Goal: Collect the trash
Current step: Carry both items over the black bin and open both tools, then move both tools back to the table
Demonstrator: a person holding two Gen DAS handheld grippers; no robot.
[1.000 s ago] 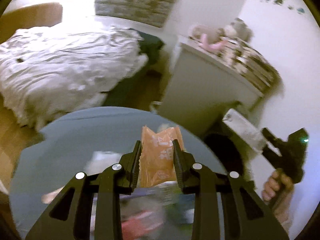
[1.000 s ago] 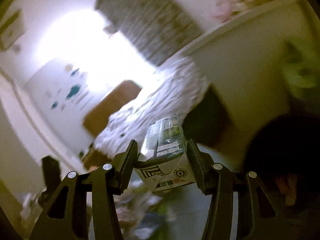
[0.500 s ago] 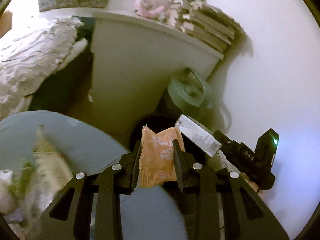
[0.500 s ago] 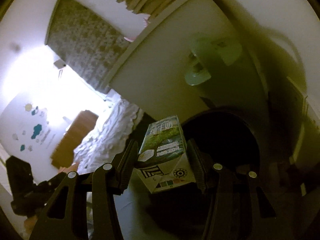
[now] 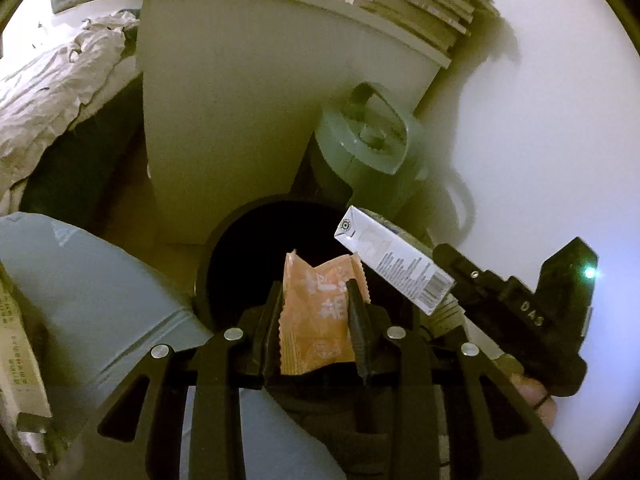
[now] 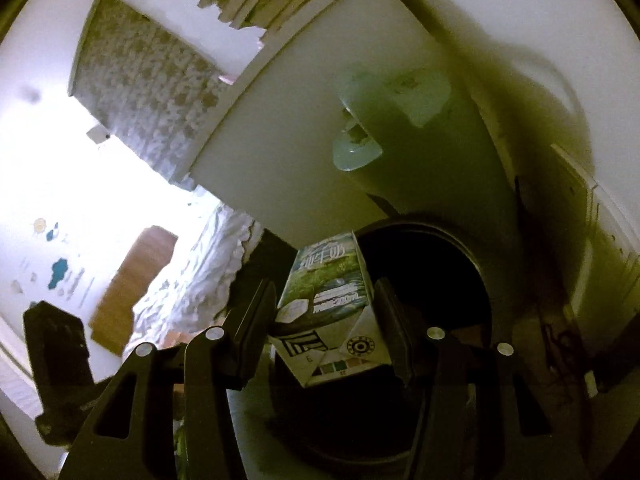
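We hold an orange snack wrapper [image 5: 320, 312] clamped between the left gripper [image 5: 316, 308] fingers and a milk carton [image 6: 332, 312] clamped in the right gripper [image 6: 326, 312]. The dark bin [image 5: 224, 256] opens just ahead of and below both fingertip pairs. To drop cleanly, we judge each item should sit over the black opening, not the rim, before we spread the fingers, one at a time.
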